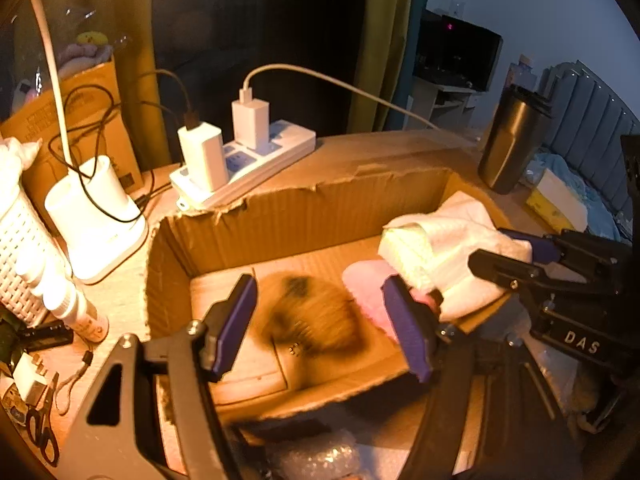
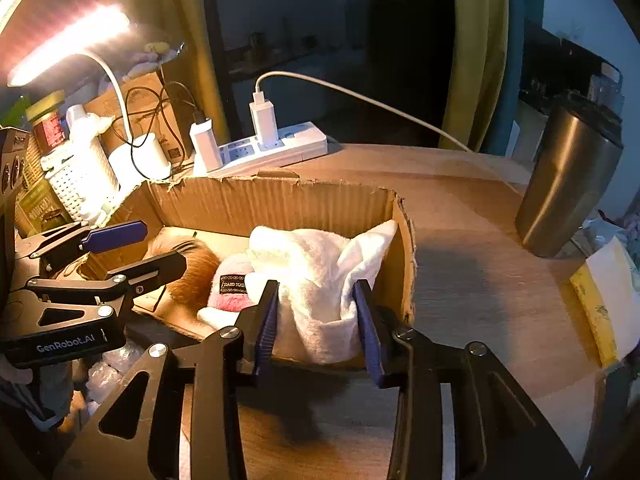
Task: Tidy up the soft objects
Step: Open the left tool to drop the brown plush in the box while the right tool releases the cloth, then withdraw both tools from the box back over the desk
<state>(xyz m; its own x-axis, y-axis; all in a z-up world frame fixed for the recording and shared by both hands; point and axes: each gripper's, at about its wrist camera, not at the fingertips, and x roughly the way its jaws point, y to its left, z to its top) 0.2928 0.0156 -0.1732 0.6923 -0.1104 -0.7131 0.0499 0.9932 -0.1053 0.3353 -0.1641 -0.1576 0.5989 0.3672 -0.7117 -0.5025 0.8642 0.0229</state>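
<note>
Wooden tabletop (image 2: 472,280), grain visible, matte, lit warm by a white desk lamp (image 1: 94,216) at the rear left. Behind it hang olive-yellow curtains (image 2: 476,52) against a dark window; a padded grey headboard (image 1: 588,120) shows in the left wrist view.

Corrugated cardboard box (image 2: 276,204), open-topped, with ragged torn rims, stands on the table. Its fluted walls are exposed on the inner faces.

White towel (image 2: 316,276), thick plush pile, bunched into folds, sits at the box's right end and hangs over the near wall. Right gripper (image 2: 316,320) is clamped on it, a blue ribbed pad pressing each side of the fabric.

Dark metal tumbler (image 2: 568,184), smooth and cylindrical with a black lid, stands right of the box, well apart from it.

Brown furry item (image 1: 316,312), rounded, motion-blurred, lies on the box floor. Left gripper (image 1: 320,320) hangs above it, fingers wide apart and holding nothing.

Pink soft item (image 2: 232,288), fuzzy, bearing a small dark sewn label, lies between the brown piece and the towel, touching both.

White power strip (image 2: 272,150), glossy plastic, lies behind the box with two white chargers plugged in.
</note>
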